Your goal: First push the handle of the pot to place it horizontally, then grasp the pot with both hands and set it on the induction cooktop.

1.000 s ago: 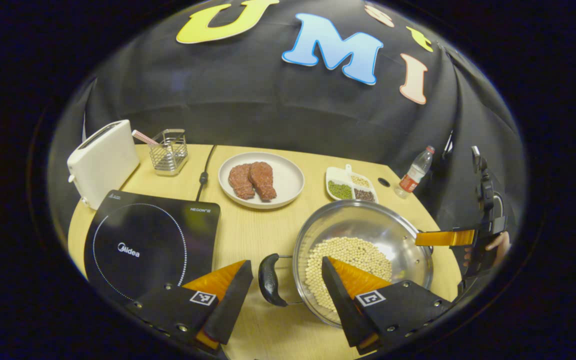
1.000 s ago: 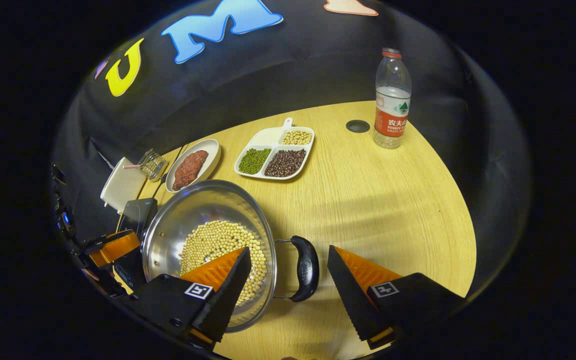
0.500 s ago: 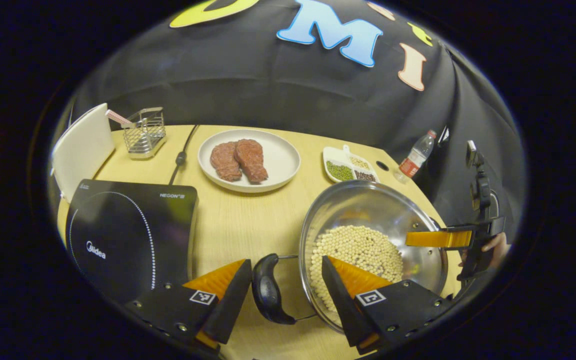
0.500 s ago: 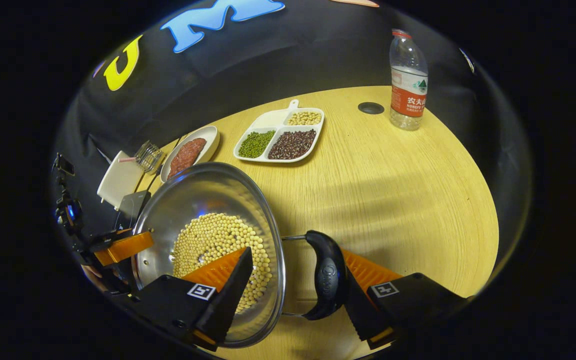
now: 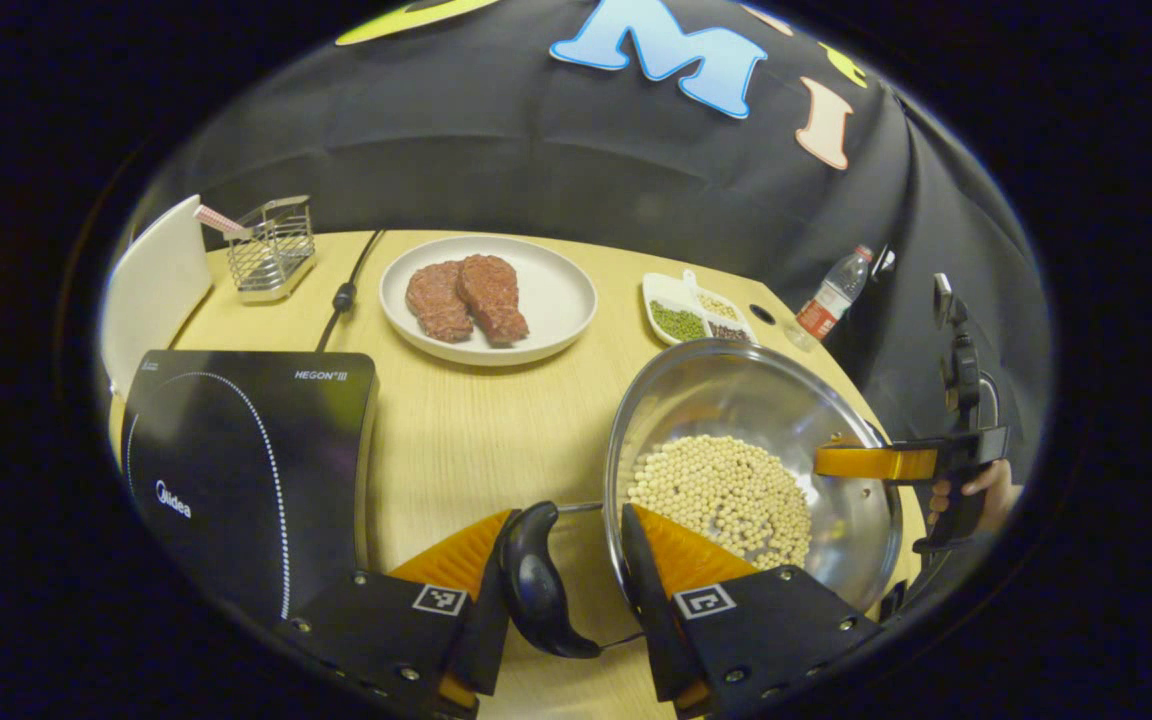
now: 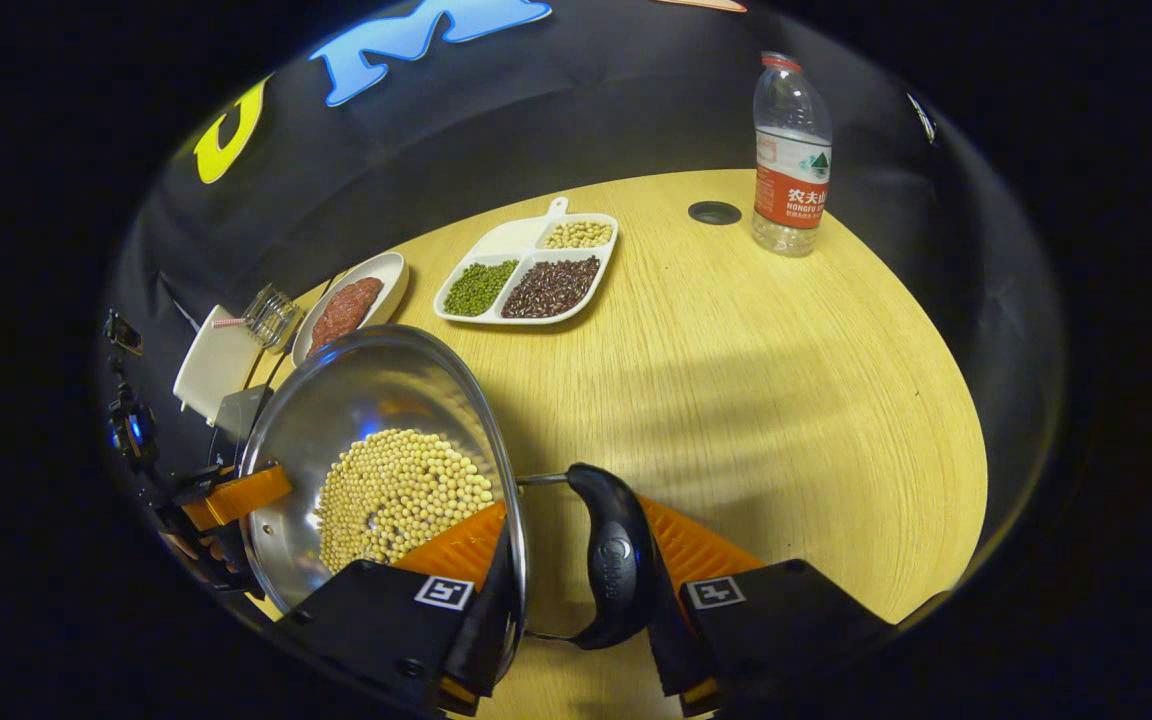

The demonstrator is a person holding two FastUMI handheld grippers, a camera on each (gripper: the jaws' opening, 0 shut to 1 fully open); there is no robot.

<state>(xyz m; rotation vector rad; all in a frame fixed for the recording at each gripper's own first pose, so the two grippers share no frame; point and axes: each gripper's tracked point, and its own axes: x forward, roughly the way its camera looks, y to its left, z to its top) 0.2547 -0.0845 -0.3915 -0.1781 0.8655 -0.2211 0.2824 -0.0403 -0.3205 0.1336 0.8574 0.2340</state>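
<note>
2 black loop handles [image 5: 534, 585] flank the shiny steel pot [image 5: 751, 400] of slippery loose beans, likely heavy; left gripper [image 5: 564, 590] and right gripper [image 6: 576, 590] each nearly closed around one, level lift advised.

Left claw [image 5: 564, 590] and right claw [image 6: 576, 590] each have fingers narrowed, level over the table.

The round polished steel pot [image 5: 751, 440] is mirror-bright inside, its black plastic loop handle [image 5: 534, 585] smooth and glossy. At nine o'clock the flat black glass induction cooktop [image 5: 236, 470] shines. The pale wood-grain desk [image 6: 766, 380] looks matt. At eleven o'clock stands a shiny wire-mesh metal caddy [image 5: 271, 250]; at twelve, a smooth white ceramic plate [image 5: 551, 295]. The clear plastic water bottle [image 6: 789, 150] glints.
</note>
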